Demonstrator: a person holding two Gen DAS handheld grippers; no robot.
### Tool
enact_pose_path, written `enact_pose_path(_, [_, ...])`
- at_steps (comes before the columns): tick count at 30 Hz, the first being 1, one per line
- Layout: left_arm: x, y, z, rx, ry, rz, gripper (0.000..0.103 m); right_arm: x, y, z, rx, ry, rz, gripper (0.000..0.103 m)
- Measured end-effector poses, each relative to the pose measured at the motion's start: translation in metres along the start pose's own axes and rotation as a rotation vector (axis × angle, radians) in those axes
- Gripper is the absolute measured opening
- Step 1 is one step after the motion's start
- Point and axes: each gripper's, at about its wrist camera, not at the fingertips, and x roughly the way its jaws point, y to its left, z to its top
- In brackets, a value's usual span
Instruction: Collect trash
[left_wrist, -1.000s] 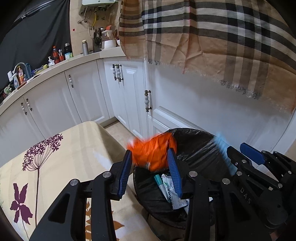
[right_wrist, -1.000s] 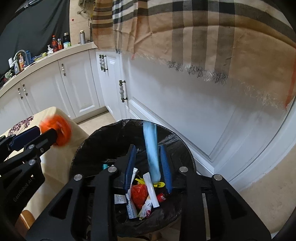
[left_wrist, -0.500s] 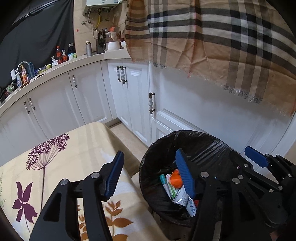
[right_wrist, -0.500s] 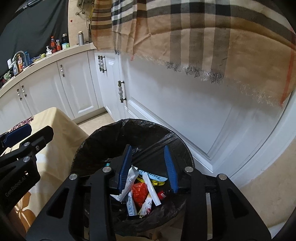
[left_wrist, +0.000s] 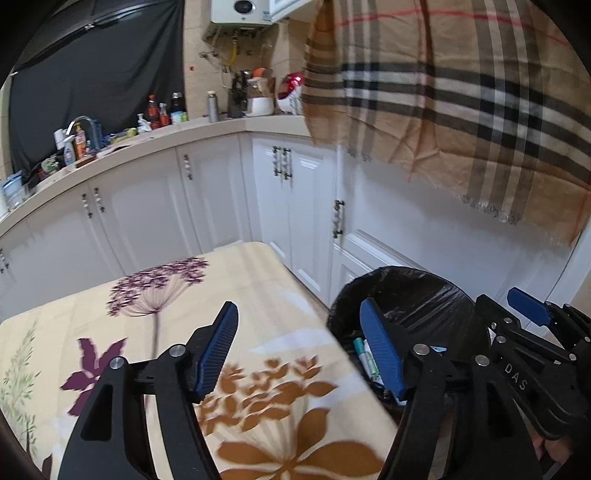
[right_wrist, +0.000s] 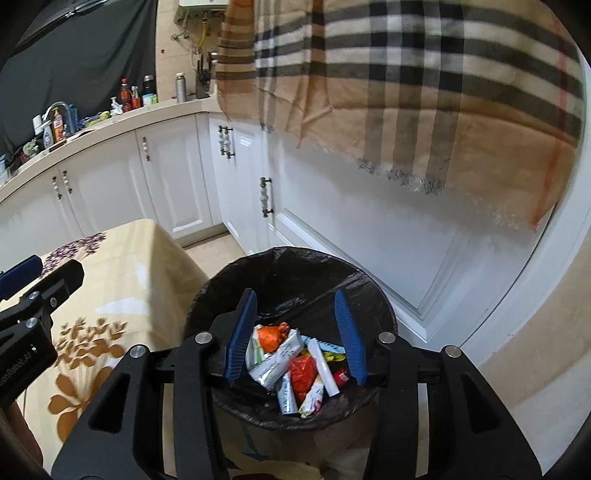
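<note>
White kitchen cabinets (right_wrist: 177, 177) wrap the back of the room, and a big tan plaid cloth (right_wrist: 424, 92) hangs down over the ones on the right, fringe dangling. Down in front, the table under its cream floral cloth (left_wrist: 258, 295) fills the left side, its corner sitting just beside the bin.

And there's the bin (right_wrist: 280, 266), lined with a black bag, standing on the floor between the table and the cabinet doors. The trash (right_wrist: 291, 358) is inside it: an orange crumpled wrapper, a red one, white packets and tubes, all piled at the bottom.

Now the grippers. The right gripper (right_wrist: 297, 332) hangs straight over the mouth of the bin, tilted downward, its blue pads framing the heap below. Its jaws are opening, and nothing sits between them; the rubbish seen in the gap lies well beneath.

The left gripper (left_wrist: 301, 350) is angled down too, straddling the table's edge: its left finger is over the floral cloth, its right finger over the bin's near rim. Jaws opening here as well, spread wide, with nothing held. From this view the right gripper's black frame juts in at the lower right, close alongside, and a sliver of a hand (left_wrist: 554, 452) shows beneath it.
</note>
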Motion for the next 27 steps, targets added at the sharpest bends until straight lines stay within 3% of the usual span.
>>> enact_pose_path(12, [-0.058,0.038,-0.012,-0.052,-0.066,0.054,0.075,-0.055,0.027,-0.004,-0.049,-0.055,0.034,0.049])
enact_pose_path(27, [-0.102,0.062,-0.034,-0.094,-0.096,0.084,0.080,-0.097,0.045,-0.021,-0.092,-0.078,0.060,0.051])
